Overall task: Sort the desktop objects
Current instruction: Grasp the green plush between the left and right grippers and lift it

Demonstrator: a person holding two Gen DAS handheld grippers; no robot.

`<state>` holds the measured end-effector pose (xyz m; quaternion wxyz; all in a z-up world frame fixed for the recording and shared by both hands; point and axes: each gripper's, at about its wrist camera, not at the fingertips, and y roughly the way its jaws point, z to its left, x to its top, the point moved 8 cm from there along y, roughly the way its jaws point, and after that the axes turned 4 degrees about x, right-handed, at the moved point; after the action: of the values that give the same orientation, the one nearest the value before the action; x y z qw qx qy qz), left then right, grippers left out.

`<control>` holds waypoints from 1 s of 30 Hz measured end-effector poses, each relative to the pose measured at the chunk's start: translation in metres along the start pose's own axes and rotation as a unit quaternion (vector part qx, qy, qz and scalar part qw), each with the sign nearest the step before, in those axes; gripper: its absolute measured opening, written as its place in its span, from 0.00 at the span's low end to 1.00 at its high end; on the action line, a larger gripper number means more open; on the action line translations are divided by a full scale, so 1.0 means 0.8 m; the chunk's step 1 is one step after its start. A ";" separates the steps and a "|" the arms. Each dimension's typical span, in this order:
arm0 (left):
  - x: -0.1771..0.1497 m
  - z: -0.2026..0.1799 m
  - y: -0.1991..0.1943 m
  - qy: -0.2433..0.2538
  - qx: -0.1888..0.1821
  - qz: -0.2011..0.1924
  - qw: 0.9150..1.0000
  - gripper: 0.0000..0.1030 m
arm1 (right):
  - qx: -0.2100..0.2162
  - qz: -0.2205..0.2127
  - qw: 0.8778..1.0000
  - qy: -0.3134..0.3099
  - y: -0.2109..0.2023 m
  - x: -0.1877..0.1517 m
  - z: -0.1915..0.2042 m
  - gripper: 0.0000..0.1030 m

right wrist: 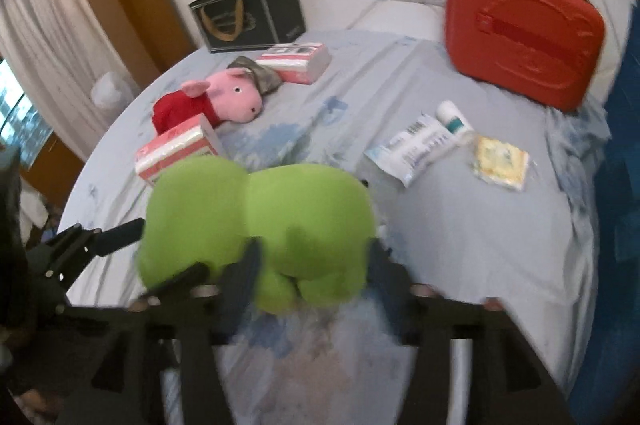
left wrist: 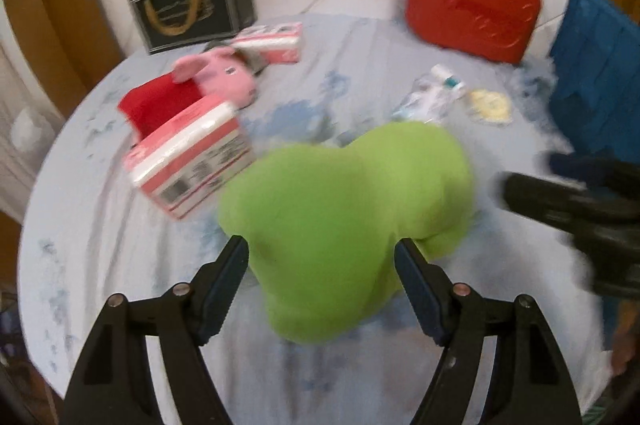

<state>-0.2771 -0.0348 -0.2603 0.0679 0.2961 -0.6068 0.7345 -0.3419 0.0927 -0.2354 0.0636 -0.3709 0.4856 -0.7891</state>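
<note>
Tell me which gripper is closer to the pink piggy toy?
Left. The left gripper sits nearer the pink piggy toy; the right gripper is farther, both at the green plush.

The left hand-held gripper (left wrist: pixel 320 257) is hovering with its jaws spread wide on either side of a blurred green plush toy (left wrist: pixel 344 201) lying on the table (left wrist: pixel 100 249). The right hand-held gripper (left wrist: pixel 568 201) is reaching in beside the toy. A tissue pack (left wrist: pixel 188 161) is sitting just left of it.
</note>
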 end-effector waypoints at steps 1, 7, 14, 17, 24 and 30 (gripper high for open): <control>-0.008 0.011 0.010 -0.008 0.007 0.015 1.000 0.73 | -0.002 0.001 1.000 0.008 0.001 -0.004 -0.004 0.97; -0.033 0.014 0.022 -0.026 -0.038 0.039 0.998 0.82 | 0.013 0.035 0.999 0.015 0.028 -0.028 -0.010 1.00; -0.030 0.007 0.064 -0.041 -0.026 0.076 0.996 0.93 | 0.027 0.068 0.997 -0.011 0.074 -0.011 -0.019 1.00; -0.026 0.005 0.088 -0.046 -0.028 0.089 0.995 0.99 | 0.039 0.092 0.995 -0.023 0.102 -0.006 -0.025 1.00; -0.020 0.015 0.119 -0.055 -0.035 0.094 0.993 1.00 | 0.079 0.122 0.989 -0.037 0.160 0.000 -0.014 1.00; -0.018 0.012 0.114 -0.051 -0.041 0.079 0.995 0.84 | 0.082 0.111 0.990 -0.035 0.159 -0.001 -0.007 0.88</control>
<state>-0.3037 -0.0633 -0.3448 -0.0093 0.2808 -0.6606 0.6962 -0.3779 0.0308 -0.3405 0.1979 -0.3357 0.4544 -0.8010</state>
